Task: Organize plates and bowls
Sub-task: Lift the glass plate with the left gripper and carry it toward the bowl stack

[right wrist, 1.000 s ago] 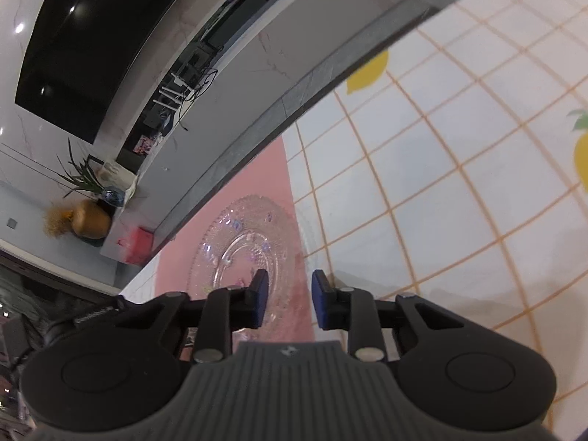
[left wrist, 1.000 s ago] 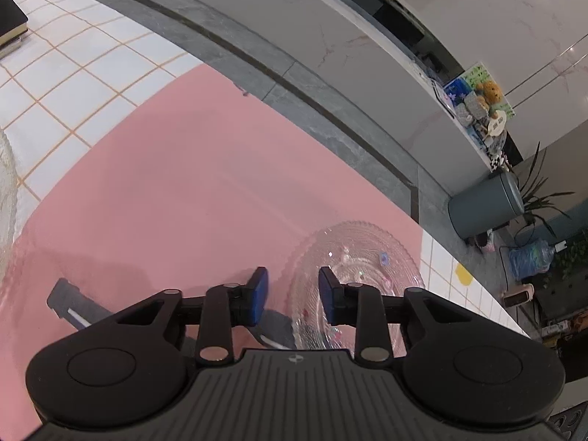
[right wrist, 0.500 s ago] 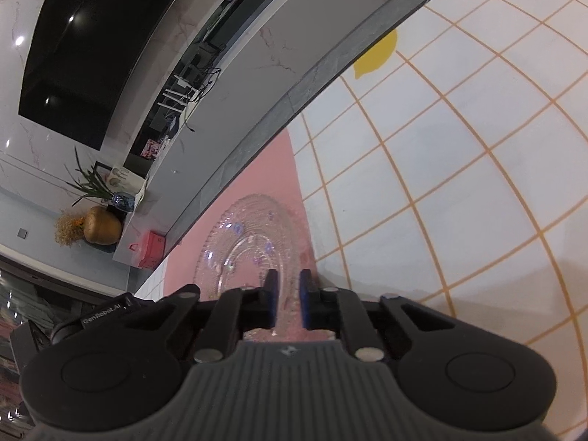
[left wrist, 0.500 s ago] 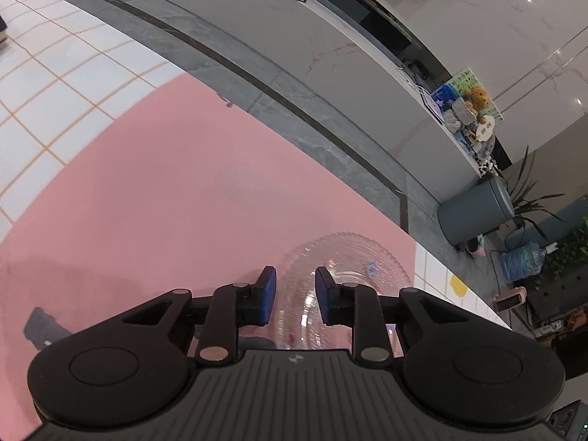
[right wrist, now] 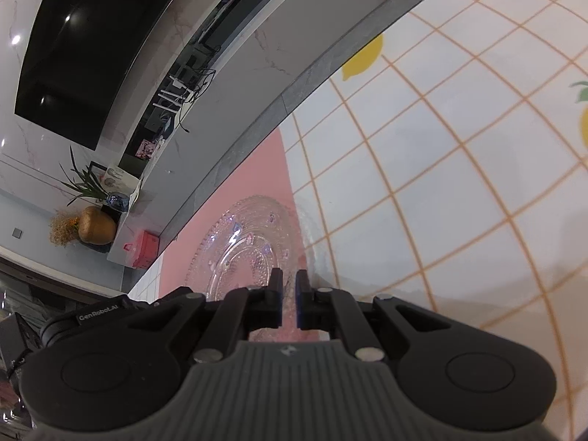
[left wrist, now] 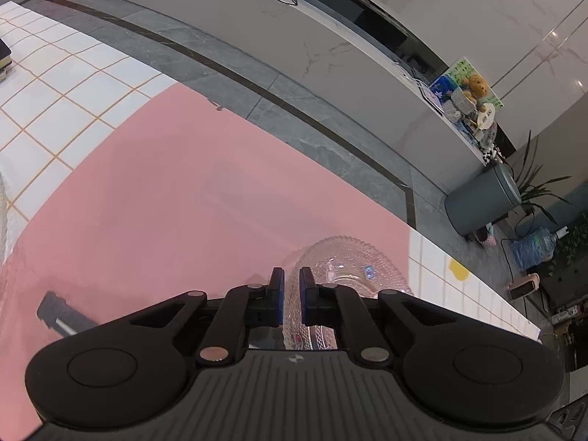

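A clear patterned glass plate (left wrist: 349, 264) sits at the right end of the pink mat (left wrist: 165, 191). My left gripper (left wrist: 291, 299) is shut on the plate's near left rim. In the right wrist view the same glass plate (right wrist: 250, 242) lies by the seam between the pink mat and the white tiled cloth (right wrist: 441, 183). My right gripper (right wrist: 289, 303) is shut on the plate's opposite rim. The plate looks slightly tilted between the two grippers.
The rim of another glass dish (left wrist: 3, 220) shows at the far left edge. The other gripper's black body (left wrist: 62, 316) lies low over the mat at the left. The table's far edge (left wrist: 294, 110) borders a grey floor strip and a long white counter.
Both grippers moved in onto the plate's rim and closed their jaws on it. The right closed first, then the left.
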`<action>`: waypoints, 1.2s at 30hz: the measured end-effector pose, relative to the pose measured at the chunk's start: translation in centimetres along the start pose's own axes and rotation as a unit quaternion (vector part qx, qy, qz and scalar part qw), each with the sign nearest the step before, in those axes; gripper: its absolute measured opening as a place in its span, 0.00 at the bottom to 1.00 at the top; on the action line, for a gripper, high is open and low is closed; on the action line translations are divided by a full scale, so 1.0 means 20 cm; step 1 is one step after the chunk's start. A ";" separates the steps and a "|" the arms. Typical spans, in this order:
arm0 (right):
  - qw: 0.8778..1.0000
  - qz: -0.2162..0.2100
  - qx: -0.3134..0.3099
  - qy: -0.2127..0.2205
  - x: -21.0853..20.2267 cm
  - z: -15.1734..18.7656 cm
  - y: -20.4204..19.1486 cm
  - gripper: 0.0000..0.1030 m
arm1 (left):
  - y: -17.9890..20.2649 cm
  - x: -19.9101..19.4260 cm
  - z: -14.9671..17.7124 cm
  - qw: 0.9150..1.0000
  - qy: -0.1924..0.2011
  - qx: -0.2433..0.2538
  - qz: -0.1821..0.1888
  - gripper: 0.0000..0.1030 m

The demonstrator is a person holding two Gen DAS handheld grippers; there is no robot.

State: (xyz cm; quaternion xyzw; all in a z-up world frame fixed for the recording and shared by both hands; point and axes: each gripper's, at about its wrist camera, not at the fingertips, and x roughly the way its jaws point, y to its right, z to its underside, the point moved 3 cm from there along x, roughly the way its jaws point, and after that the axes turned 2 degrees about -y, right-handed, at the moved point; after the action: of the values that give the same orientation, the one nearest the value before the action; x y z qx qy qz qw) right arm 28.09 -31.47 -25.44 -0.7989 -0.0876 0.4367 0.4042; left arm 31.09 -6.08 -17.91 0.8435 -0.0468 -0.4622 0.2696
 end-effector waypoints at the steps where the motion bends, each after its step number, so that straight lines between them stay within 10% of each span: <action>1: 1.000 0.000 0.002 0.001 -0.02 0.01 0.00 0.04 | 0.02 -0.02 0.01 1.000 0.001 0.002 0.001 0.07; 36: 0.999 -0.034 0.018 0.035 -0.90 0.59 0.17 0.04 | 0.07 -0.68 0.67 0.999 -0.001 0.004 0.041 0.05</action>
State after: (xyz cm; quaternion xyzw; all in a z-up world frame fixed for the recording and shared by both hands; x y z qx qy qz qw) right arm 7.43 -35.93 -20.04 -0.8030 -0.0922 0.3958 0.4358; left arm 12.89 -8.36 -12.60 0.8415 -0.0834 -0.4513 0.2852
